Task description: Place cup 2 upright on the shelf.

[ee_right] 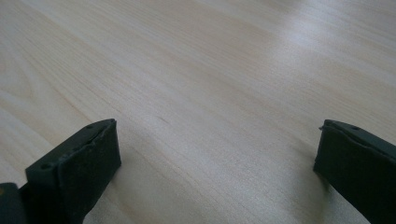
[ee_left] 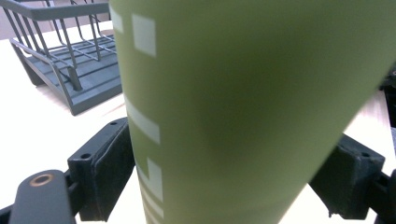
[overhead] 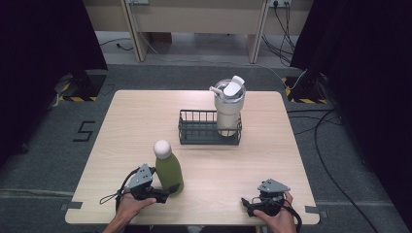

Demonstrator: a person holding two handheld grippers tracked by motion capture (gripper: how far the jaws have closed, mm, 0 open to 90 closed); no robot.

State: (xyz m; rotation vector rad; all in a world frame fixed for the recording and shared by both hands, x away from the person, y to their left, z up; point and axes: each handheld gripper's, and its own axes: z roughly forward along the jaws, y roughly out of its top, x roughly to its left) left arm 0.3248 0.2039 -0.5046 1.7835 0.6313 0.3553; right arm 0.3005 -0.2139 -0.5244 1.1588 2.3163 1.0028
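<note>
The left gripper clasped the green bottle at the table's seven o'clock, apparently mid-grasp, needing a lift toward the wire basket at one o'clock, while the right gripper rested wide, empty.

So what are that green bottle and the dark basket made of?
The green bottle looks like matte-coated metal, perhaps steel: a smooth, dull skin with pale printed marks. The basket seems to be dark-coated metal wire, with thin bars and a solid floor. Neither is certain by look alone.
</note>
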